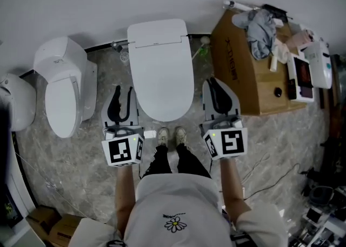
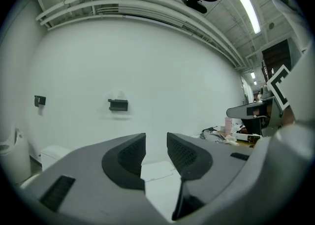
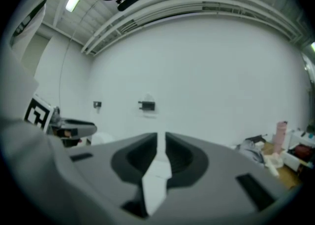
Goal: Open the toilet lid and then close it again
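Observation:
The white toilet (image 1: 162,73) stands in the middle against the wall, its lid down flat. In the head view my left gripper (image 1: 122,92) hovers beside the bowl's left front and my right gripper (image 1: 212,82) beside its right front; neither touches the toilet. In the left gripper view the left gripper (image 2: 156,140) has its pads clearly apart, with nothing between them, and the white lid (image 2: 158,174) shows below through the gap. In the right gripper view the right gripper (image 3: 161,138) has its pads nearly together, holding nothing, with a sliver of the lid (image 3: 158,172) in the slit.
A second white toilet (image 1: 64,92) stands at the left, and a white bin (image 1: 16,102) beyond it. A cardboard box (image 1: 240,73) piled with cloth and devices sits close on the right. My shoes (image 1: 172,137) are at the bowl's front. Cables lie on the floor at the right.

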Demonstrator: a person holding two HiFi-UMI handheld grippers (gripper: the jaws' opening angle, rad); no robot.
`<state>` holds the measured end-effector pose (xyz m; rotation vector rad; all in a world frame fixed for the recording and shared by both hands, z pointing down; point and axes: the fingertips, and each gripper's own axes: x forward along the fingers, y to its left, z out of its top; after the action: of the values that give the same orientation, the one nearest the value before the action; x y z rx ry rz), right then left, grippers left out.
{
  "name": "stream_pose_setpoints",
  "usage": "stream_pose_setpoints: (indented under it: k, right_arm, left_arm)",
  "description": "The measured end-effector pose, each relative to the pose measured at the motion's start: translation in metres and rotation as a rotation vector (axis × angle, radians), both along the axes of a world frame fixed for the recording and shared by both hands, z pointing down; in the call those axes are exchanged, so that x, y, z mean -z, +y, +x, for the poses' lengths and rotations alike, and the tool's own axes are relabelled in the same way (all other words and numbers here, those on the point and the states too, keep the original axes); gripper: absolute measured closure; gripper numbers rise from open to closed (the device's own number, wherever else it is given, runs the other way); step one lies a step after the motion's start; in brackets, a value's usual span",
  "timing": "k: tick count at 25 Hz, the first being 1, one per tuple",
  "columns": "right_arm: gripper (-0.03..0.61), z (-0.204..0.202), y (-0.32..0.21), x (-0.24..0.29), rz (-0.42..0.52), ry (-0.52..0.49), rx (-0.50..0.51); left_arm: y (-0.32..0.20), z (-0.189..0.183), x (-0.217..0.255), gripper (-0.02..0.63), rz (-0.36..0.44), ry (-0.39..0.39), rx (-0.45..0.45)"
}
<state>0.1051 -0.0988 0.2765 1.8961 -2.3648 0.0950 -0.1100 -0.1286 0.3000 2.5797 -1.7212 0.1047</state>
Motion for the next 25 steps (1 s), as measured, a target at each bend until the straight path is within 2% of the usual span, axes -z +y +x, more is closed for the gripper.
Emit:
stream_pose_setpoints:
  k: [2,3,7,11,15,21,25]
  right_arm:
    - [0.455,0.000,-0.006,-0.015,-0.017,0.012,0.031]
    - [0.434,0.000,-0.009,-0.026,-0.028,0.015,0.046]
    - [0.412,0.002,-0.008,-0.083,-0.106,0.006,0.092]
    - [0.362,0.006,-0.014,-0.147,-0.160,0.011,0.083]
    - [0.348,-0.007,-0.020,-0.205,-0.201,0.032,0.100]
    - [0.334,-0.020,-0.004,-0.296,-0.322,0.081,0.146]
    - [0.333,-0.026,0.013,-0.352,-0.409,0.129,0.183]
  left_arm:
    - [-0.004,0.001,-0.022,0.439,-0.025,0.008,-0.005]
    - [-0.007,0.002,-0.034,0.419,-0.039,0.011,-0.008]
    - [-0.004,0.008,-0.086,0.380,-0.095,0.009,-0.012]
    - [-0.006,0.019,-0.144,0.359,-0.113,-0.059,-0.055]
    - [-0.007,0.020,-0.208,0.350,-0.178,-0.073,-0.089]
    - [0.019,0.012,-0.300,0.305,-0.317,-0.039,-0.093]
    - [0.032,0.011,-0.357,0.290,-0.374,-0.043,-0.147]
